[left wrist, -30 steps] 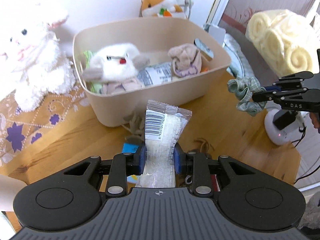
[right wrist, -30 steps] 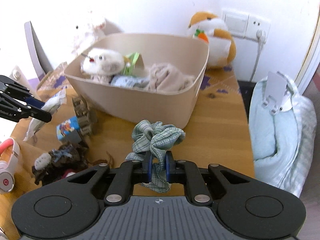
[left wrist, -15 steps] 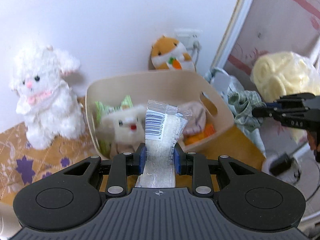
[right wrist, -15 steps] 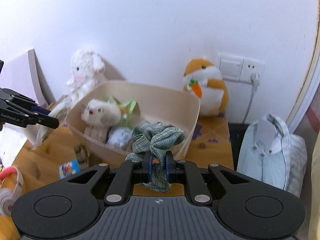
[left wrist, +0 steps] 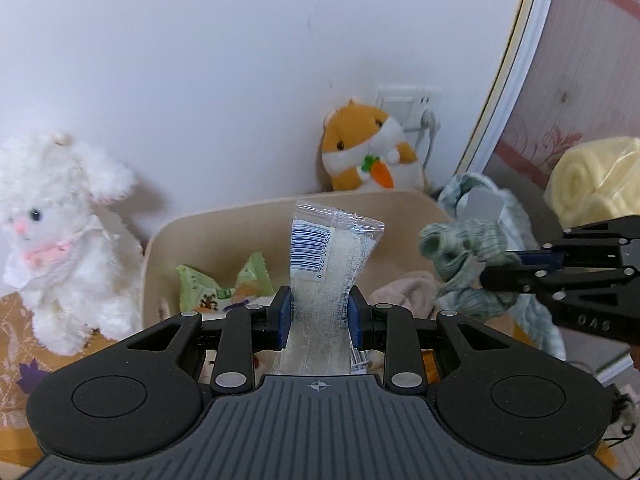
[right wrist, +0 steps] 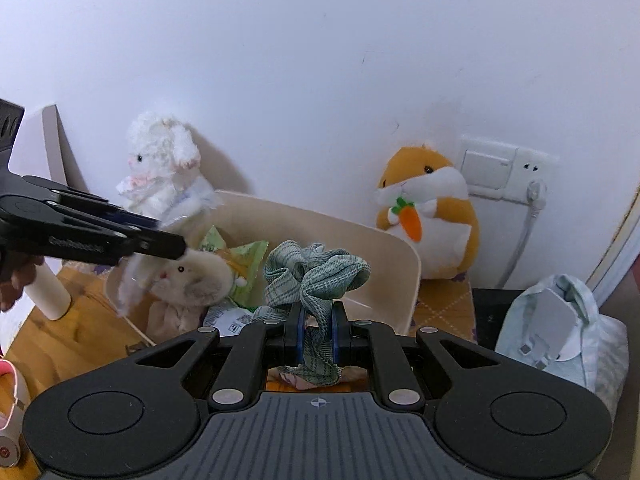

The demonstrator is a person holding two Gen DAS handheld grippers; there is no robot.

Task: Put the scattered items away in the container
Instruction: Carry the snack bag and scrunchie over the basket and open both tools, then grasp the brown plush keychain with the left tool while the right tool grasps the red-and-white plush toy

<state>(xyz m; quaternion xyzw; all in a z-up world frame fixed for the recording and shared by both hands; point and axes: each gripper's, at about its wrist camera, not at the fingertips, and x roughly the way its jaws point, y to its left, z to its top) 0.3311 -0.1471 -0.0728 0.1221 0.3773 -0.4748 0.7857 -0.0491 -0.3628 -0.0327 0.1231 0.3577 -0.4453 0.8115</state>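
My left gripper [left wrist: 319, 316] is shut on a clear plastic packet [left wrist: 326, 256] with a barcode, held over the near edge of the beige bin [left wrist: 224, 224]. My right gripper [right wrist: 316, 330] is shut on a green checked scrunchie [right wrist: 316, 270], held over the bin [right wrist: 404, 272] from the right. In the left wrist view the right gripper [left wrist: 516, 262] and the scrunchie [left wrist: 460, 260] come in from the right. In the right wrist view the left gripper [right wrist: 176, 240] reaches over the bin from the left, its packet [right wrist: 132, 280] blurred. The bin holds a small white plush [right wrist: 192, 280], green snack packs [left wrist: 208, 284] and a beige cloth [left wrist: 404, 292].
A white bunny plush [left wrist: 56, 240] sits left of the bin and an orange hamster plush [left wrist: 372, 152] behind it by a wall socket [right wrist: 500, 168]. A light blue bag [right wrist: 560, 320] lies to the right. A white bottle [right wrist: 48, 292] and headphones [right wrist: 10, 408] are on the wooden table [right wrist: 72, 340].
Both grippers have risen and moved in over the bin, each still holding its item. The right gripper and scrunchie now sit closer to the left gripper.
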